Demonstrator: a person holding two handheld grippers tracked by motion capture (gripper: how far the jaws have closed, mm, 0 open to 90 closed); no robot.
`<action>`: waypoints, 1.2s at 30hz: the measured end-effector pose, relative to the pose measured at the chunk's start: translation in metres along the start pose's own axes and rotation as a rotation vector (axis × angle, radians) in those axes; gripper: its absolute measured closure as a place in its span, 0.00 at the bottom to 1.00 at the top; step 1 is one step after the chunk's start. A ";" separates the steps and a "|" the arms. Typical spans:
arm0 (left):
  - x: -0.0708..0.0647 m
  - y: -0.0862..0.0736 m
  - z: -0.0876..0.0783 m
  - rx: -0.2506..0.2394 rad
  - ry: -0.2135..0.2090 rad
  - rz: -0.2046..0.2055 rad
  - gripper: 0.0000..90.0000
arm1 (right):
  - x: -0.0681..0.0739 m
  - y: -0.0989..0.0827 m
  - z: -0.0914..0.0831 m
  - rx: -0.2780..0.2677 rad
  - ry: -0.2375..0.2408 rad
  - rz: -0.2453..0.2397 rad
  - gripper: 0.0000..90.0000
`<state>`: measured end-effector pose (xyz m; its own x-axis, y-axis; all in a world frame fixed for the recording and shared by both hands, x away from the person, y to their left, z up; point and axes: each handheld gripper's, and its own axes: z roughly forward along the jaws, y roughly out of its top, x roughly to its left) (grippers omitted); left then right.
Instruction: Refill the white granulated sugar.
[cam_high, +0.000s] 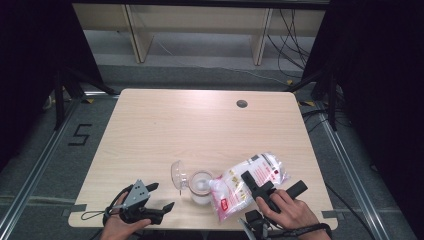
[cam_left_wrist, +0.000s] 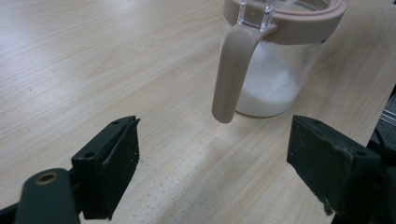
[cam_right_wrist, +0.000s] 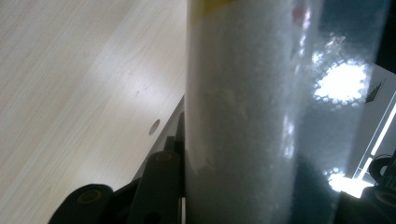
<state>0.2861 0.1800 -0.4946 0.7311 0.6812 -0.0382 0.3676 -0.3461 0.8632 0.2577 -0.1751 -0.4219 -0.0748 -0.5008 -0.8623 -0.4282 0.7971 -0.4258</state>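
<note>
Right tool pinches our tilted sugar bag, its mouth over the open jar near the table front edge; left tool waits spread. Tilting further could spill sugar past the rim.

A black numeral "5" is marked on the floor left of the table.

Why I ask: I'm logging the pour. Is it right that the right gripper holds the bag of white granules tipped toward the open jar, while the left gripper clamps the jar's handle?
Not quite. The left gripper is open, short of the jar; its handle hangs untouched in the left gripper view. The right gripper does hold the bag.
</note>
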 end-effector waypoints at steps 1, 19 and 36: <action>0.000 0.000 0.000 0.000 0.000 -0.001 0.19 | -0.002 0.000 0.001 -0.009 -0.006 -0.035 0.80; 0.000 0.000 0.000 -0.003 -0.005 0.001 0.19 | -0.005 0.002 0.001 0.006 -0.002 -0.024 0.80; 0.000 0.000 0.000 -0.003 -0.004 0.001 0.19 | -0.005 -0.004 0.000 0.022 0.000 -0.018 0.81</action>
<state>0.2865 0.1801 -0.4947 0.7341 0.6779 -0.0393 0.3648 -0.3449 0.8648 0.2594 -0.1755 -0.4161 -0.0669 -0.5148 -0.8547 -0.4099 0.7952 -0.4469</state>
